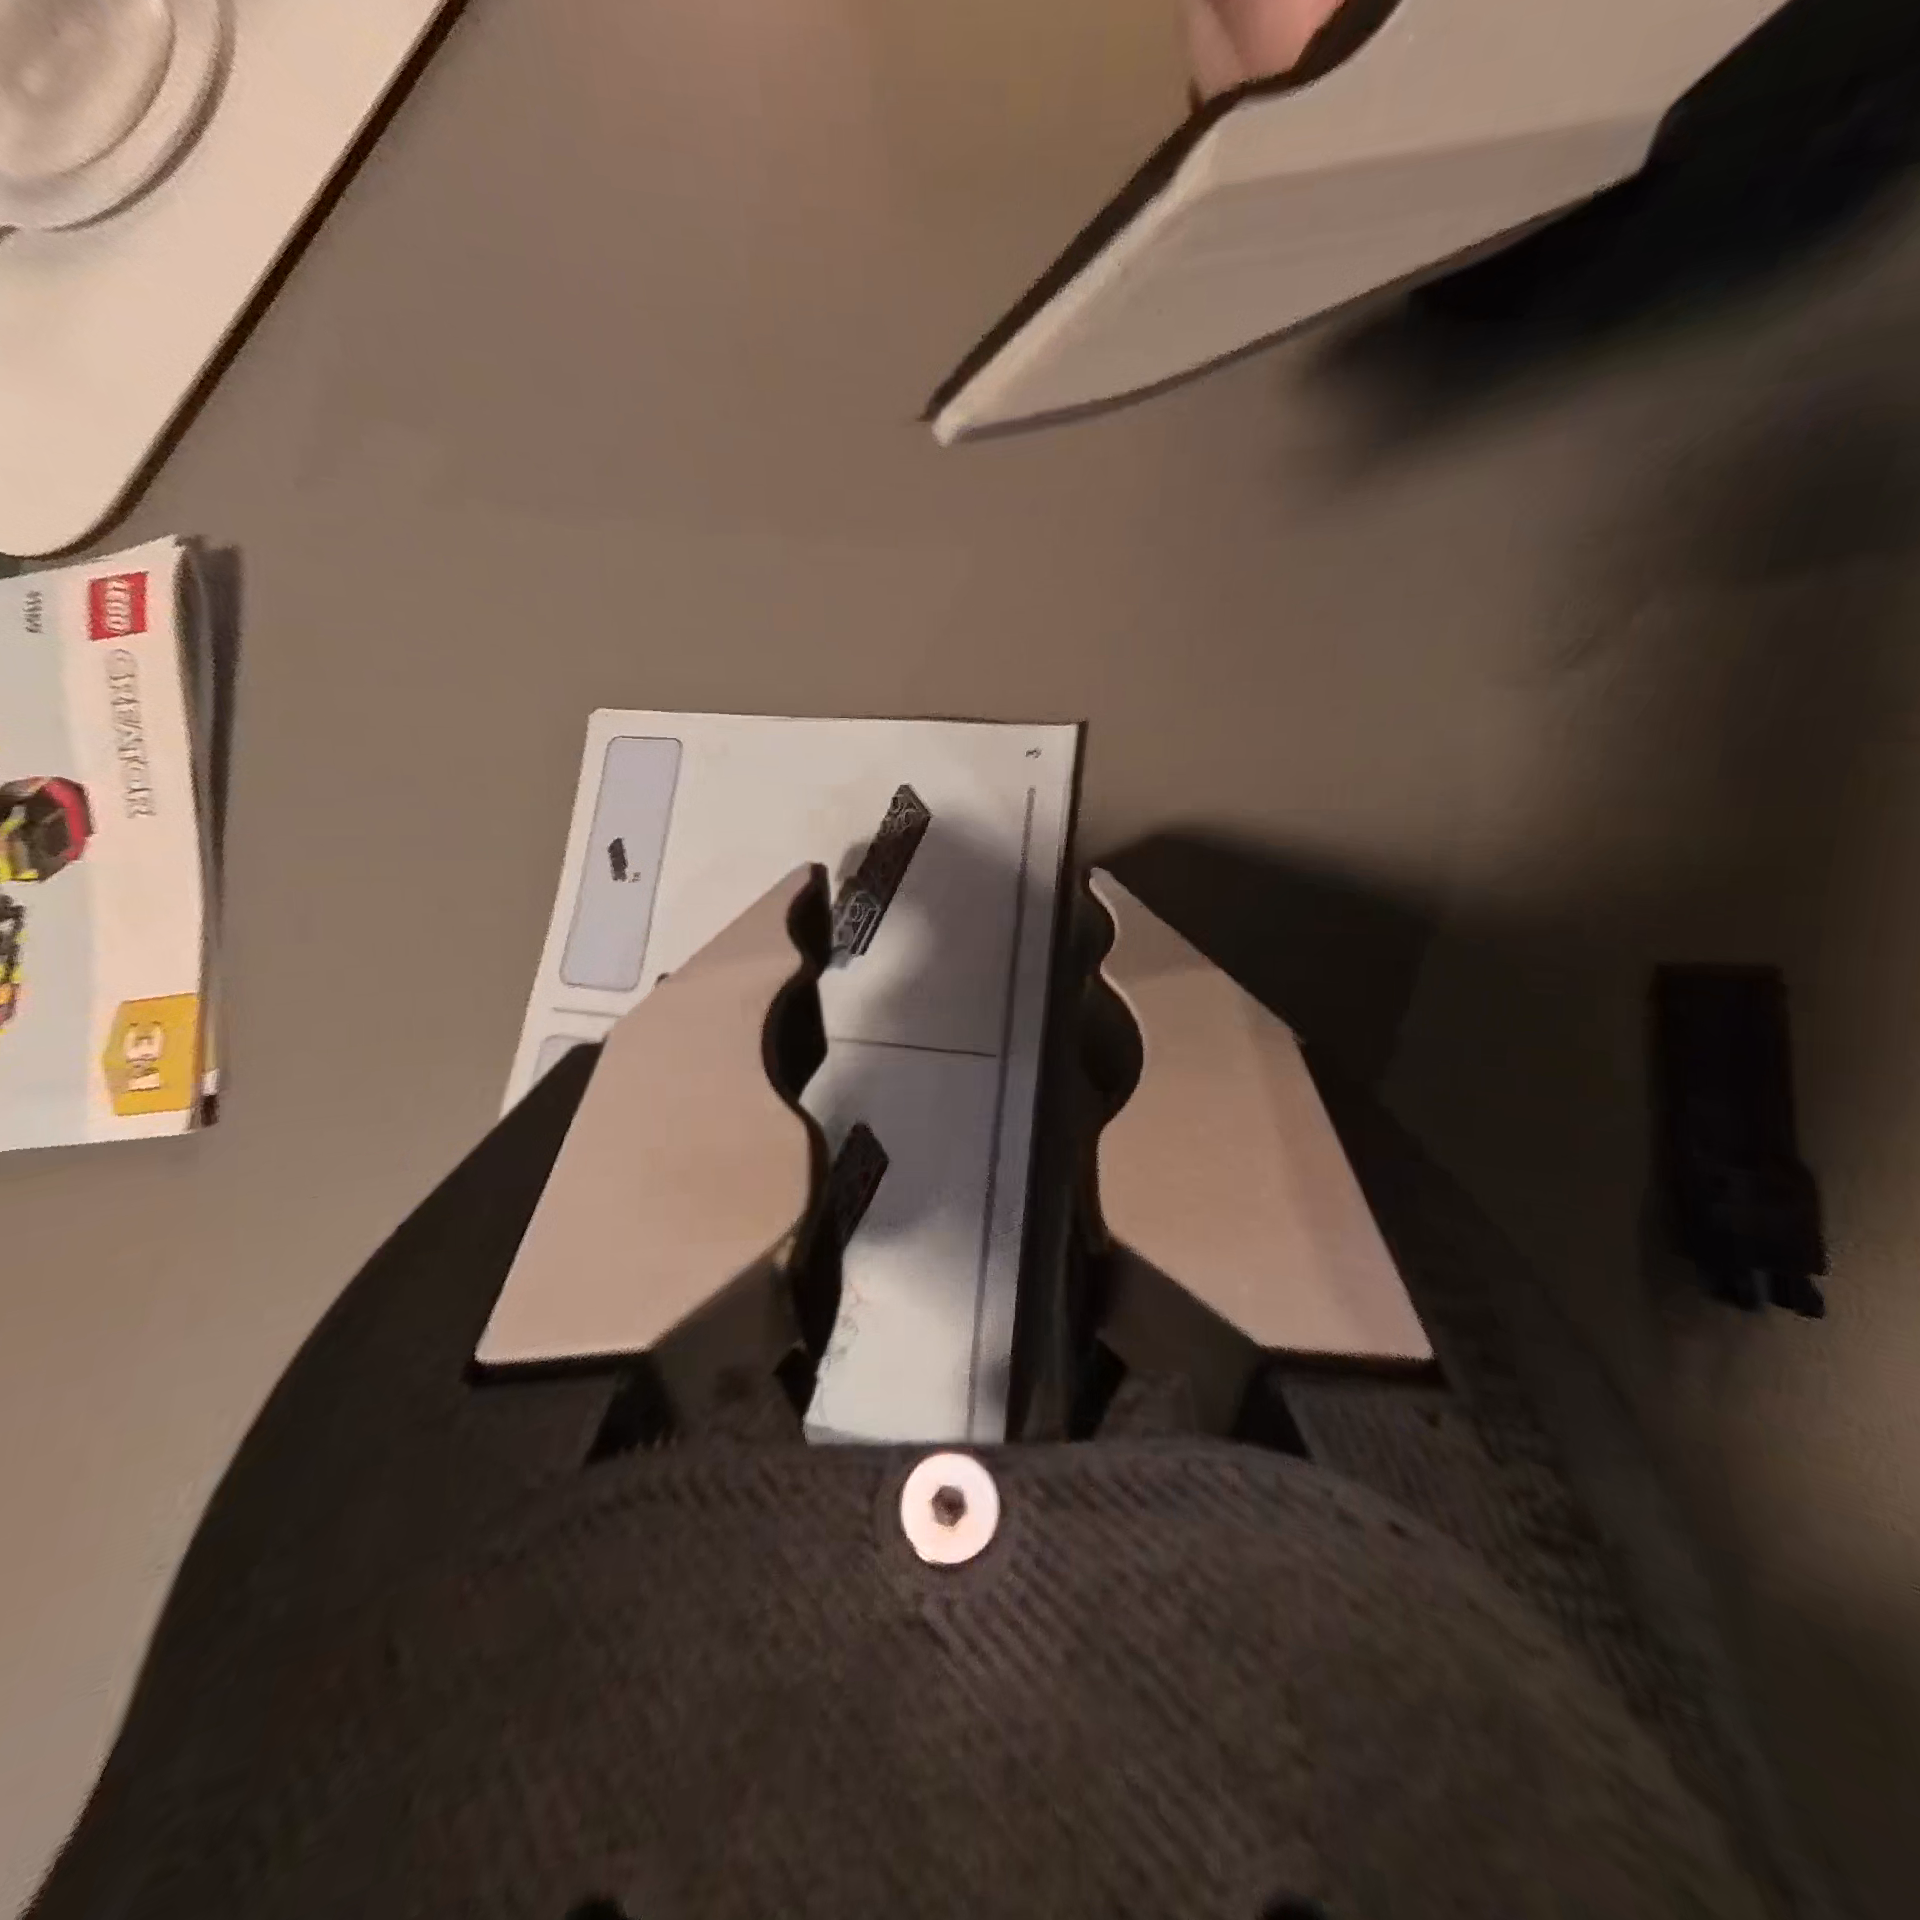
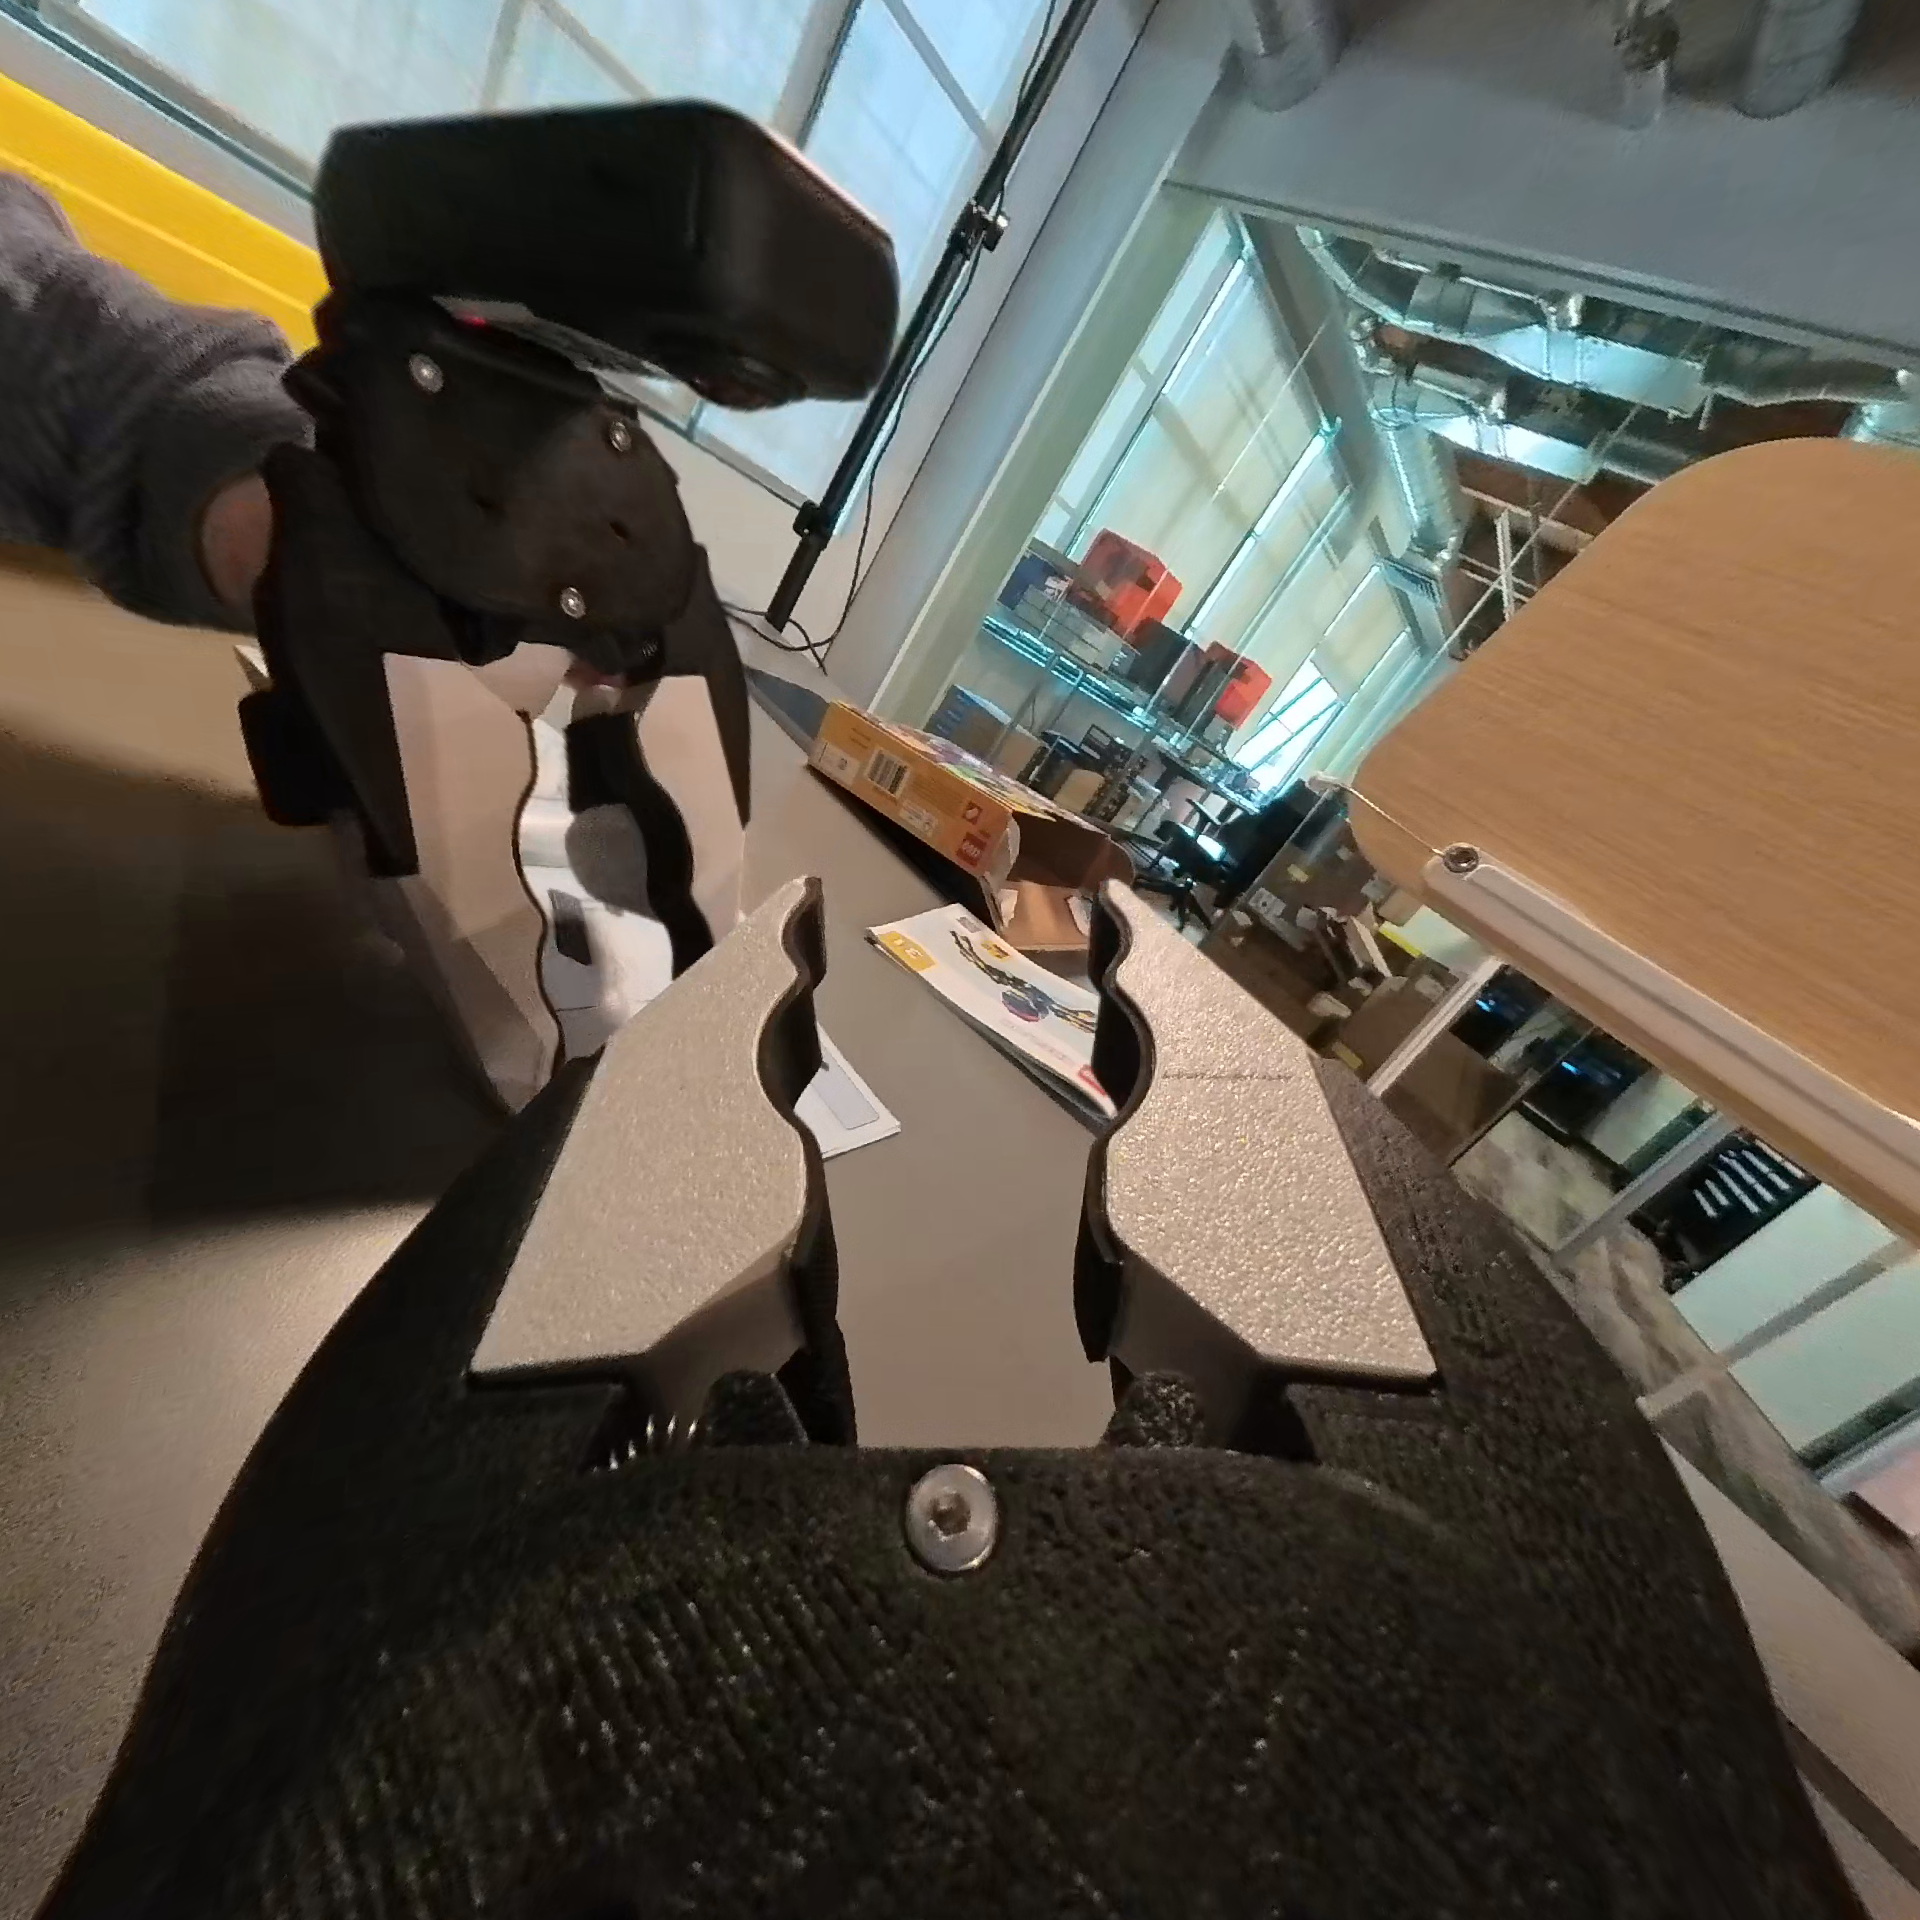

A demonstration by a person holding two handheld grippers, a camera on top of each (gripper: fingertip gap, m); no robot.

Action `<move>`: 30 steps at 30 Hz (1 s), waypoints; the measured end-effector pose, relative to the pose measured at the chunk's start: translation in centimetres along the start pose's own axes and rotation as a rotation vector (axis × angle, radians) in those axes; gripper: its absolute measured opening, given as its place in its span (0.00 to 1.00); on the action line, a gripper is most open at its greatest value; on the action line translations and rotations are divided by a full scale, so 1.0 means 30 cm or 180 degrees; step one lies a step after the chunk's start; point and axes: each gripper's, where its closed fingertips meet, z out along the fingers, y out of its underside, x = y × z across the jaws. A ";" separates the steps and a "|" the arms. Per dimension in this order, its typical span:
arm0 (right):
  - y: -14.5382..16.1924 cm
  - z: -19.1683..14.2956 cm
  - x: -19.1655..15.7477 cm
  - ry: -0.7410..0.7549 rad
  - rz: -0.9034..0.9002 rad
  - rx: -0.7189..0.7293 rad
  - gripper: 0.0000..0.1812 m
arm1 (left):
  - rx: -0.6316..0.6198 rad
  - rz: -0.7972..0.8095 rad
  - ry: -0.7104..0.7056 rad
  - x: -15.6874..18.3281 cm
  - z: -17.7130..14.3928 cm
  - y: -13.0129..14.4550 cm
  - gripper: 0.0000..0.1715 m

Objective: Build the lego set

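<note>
My left gripper [image 1: 956, 878] is open and hangs over an open instruction page [image 1: 935, 810] on the grey table [image 1: 623, 468]. The page shows between the fingers; I cannot tell whether they touch it. A black lego piece [image 1: 1730, 1132] lies on the table to the right of it. My right gripper [image 2: 958, 894] is open and empty, low over the table. One of its fingers [image 1: 1299, 239] shows at the top right of the left wrist view. The left gripper [image 2: 623, 987] shows at the left of the right wrist view, pointing down at the page [image 2: 852, 1112].
A closed instruction booklet [image 1: 104, 831] lies at the left, also ahead in the right wrist view [image 2: 997, 997]. An opened lego box [image 2: 914, 790] lies beyond it. A white board [image 1: 208, 312] holding a clear glass [image 1: 94, 94] is at the far left. A wooden tabletop [image 2: 1662, 727] overhangs on the right. About 11 cm separates my left fingertips from my right. The black lego piece [image 1: 1730, 1132] sits 11 cm or so from the ends of my left fingers.
</note>
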 end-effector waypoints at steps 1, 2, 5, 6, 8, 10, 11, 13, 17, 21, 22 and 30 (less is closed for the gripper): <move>0.001 0.000 -0.001 -0.0003 0.0001 -0.0004 0.27 | 0.0050 -0.0036 0.0090 0.009 0.003 -0.003 0.25; 0.002 0.001 -0.001 -0.0006 0.0006 -0.0010 0.27 | 0.0099 -0.0082 0.0148 0.013 0.006 -0.004 0.24; 0.006 0.002 -0.004 -0.0019 0.0013 -0.0035 0.27 | 0.0228 -0.0223 0.0303 0.018 0.011 -0.005 0.19; 0.008 0.003 -0.006 -0.0029 0.0012 -0.0046 0.27 | 0.0273 -0.0285 0.0360 0.019 0.012 -0.005 0.19; 0.011 0.005 -0.010 -0.0037 -0.0006 -0.0068 0.27 | 0.0376 -0.0393 0.0458 0.018 0.010 -0.007 0.19; 0.013 0.006 -0.013 -0.0048 -0.0018 -0.0084 0.27 | 0.0484 -0.0516 0.0568 0.018 0.007 -0.010 0.19; 0.014 0.006 -0.014 -0.0055 -0.0016 -0.0088 0.27 | 0.0540 -0.0575 0.0626 0.018 0.005 -0.012 0.18; 0.016 0.007 -0.015 -0.0070 0.0008 -0.0102 0.27 | 0.0628 -0.0681 0.0719 0.015 -0.001 -0.016 0.17; 0.020 0.006 -0.013 -0.0080 0.0072 -0.0121 0.27 | 0.0674 -0.0775 0.0829 0.015 -0.006 -0.020 0.16; 0.025 0.005 -0.010 -0.0049 0.0009 -0.0158 0.25 | 0.0694 -0.0846 0.0912 0.016 -0.010 -0.023 0.13; 0.029 0.004 -0.009 -0.0034 -0.0026 -0.0187 0.24 | 0.0694 -0.0859 0.0922 0.015 -0.010 -0.023 0.12; 0.156 -0.010 -0.158 -0.0872 -0.0751 -0.0883 0.10 | 0.0705 -0.1010 0.1066 0.014 -0.013 -0.024 0.05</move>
